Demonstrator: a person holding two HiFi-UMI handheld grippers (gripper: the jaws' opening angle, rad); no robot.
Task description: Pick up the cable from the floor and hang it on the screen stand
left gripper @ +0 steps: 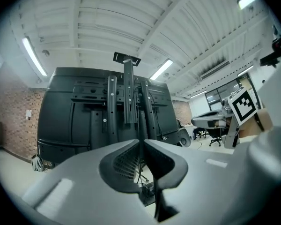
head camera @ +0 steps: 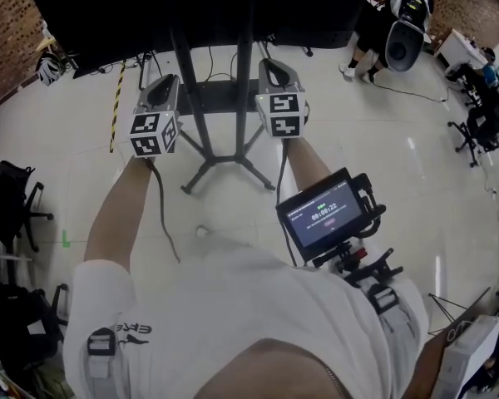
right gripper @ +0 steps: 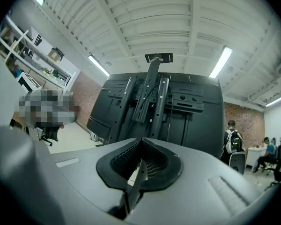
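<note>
The black screen stand (head camera: 193, 98) rises on two posts from splayed legs right ahead of me, carrying a big screen (head camera: 150, 7) seen from behind. Thin dark cables (head camera: 209, 66) hang at its back. A yellow-and-black striped line (head camera: 115, 106) lies on the floor left of the stand. My left gripper (head camera: 168, 81) is held left of the posts and my right gripper (head camera: 270, 63) just right of them. In the left gripper view the gripper (left gripper: 141, 142) faces the stand (left gripper: 127, 102), tips together, nothing between. In the right gripper view the gripper (right gripper: 141, 139) is likewise shut and empty before the stand (right gripper: 154, 95).
A person with a backpack (head camera: 399, 11) stands at the far right beside a round speaker (head camera: 403, 46). Office chairs (head camera: 482, 115) crowd the right side, black chairs (head camera: 8, 198) the left. A small white object (head camera: 201, 232) lies on the floor. A monitor (head camera: 320, 214) sits on my chest rig.
</note>
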